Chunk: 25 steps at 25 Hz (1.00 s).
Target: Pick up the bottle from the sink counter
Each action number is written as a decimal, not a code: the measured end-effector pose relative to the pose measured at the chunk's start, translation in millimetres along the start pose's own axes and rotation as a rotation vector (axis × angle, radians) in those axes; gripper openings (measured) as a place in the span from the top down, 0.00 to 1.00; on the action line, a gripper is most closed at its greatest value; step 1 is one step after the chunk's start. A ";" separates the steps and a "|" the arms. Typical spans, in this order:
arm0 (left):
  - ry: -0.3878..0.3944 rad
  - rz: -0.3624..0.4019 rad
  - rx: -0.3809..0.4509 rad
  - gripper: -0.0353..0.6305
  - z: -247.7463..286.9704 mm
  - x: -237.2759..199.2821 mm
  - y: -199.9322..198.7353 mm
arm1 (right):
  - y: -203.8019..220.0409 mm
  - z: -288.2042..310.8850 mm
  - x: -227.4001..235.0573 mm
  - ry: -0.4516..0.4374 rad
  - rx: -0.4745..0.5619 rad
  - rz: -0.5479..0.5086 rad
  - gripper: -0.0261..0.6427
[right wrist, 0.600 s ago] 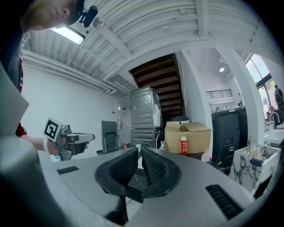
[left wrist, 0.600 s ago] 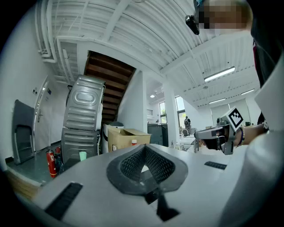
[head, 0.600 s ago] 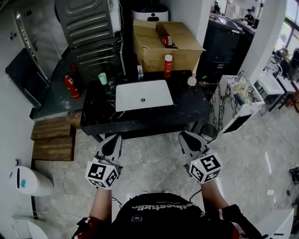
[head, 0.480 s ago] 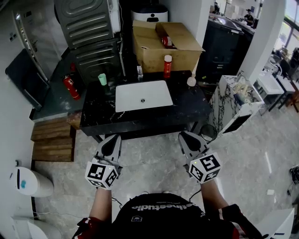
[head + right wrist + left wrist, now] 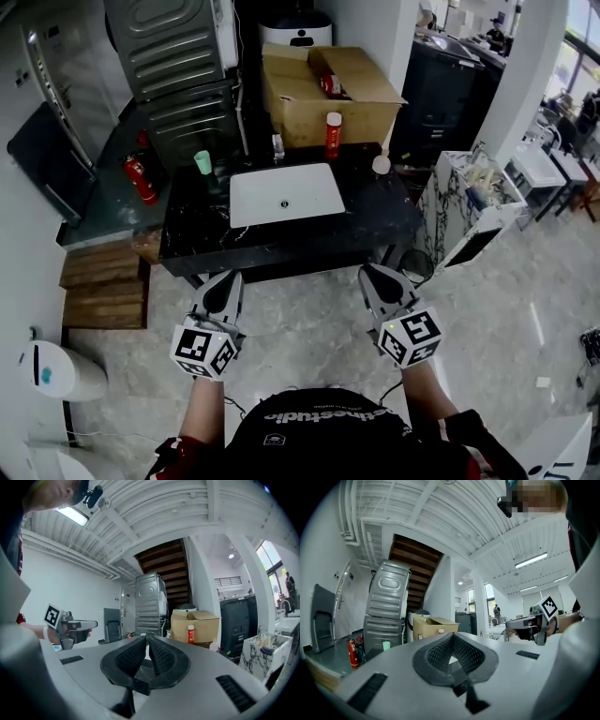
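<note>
Red-bodied and white-capped, the bottle (image 5: 332, 134) stands upright at the far edge of the black stone counter (image 5: 375, 214), long axis vertical, just past the back right corner of the white sink basin (image 5: 246, 204). From our fingers it lies well ahead, across a stretch of pale tiled floor (image 5: 309, 328); we are not yet at the counter. The right gripper (image 5: 373, 277) is the nearer one, and along its own jaw line the bottle sits a little right of the tips. The left gripper (image 5: 226, 279) has farther to go. Both pairs of jaws are closed tip to tip with nothing between them, so we judge the right pair must part before closing across the body from the side. A smaller pale bottle (image 5: 381, 164) stands nearer the right fingers, by the counter's right edge; we cannot tell for sure which one is meant. A green cup (image 5: 202, 161) stands ahead of the left fingers. A cardboard box (image 5: 328, 89) sits close behind the red bottle, leaving little room beyond it. The counter looks hard and glossy, so a nudged bottle could slide or tip.
</note>
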State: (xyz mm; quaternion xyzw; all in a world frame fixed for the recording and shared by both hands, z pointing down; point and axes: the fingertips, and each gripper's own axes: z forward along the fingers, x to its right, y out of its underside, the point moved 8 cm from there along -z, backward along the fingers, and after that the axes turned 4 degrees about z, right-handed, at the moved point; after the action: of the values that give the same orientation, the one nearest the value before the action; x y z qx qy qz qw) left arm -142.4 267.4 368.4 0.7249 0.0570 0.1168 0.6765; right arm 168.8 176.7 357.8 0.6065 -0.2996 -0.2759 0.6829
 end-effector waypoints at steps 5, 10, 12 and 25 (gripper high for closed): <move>0.020 -0.002 -0.004 0.92 -0.1 -10.3 3.1 | 3.0 5.7 -0.7 0.044 0.002 0.039 0.89; 0.030 -0.012 -0.004 0.92 -2.0 -32.2 11.2 | 8.3 19.3 -13.3 0.052 -0.003 0.044 0.89; 0.038 -0.016 -0.005 0.92 -3.3 -42.4 15.3 | 10.1 26.0 -21.0 0.057 -0.008 0.042 0.89; 0.074 -0.055 -0.012 0.92 59.8 -85.9 49.8 | 22.9 84.1 4.4 0.077 -0.042 0.040 0.89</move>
State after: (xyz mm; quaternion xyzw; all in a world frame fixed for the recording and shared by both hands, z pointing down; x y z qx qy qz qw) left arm -214.4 185.0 406.5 0.7142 0.1015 0.1252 0.6811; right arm 109.5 120.3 387.9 0.5960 -0.2792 -0.2448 0.7120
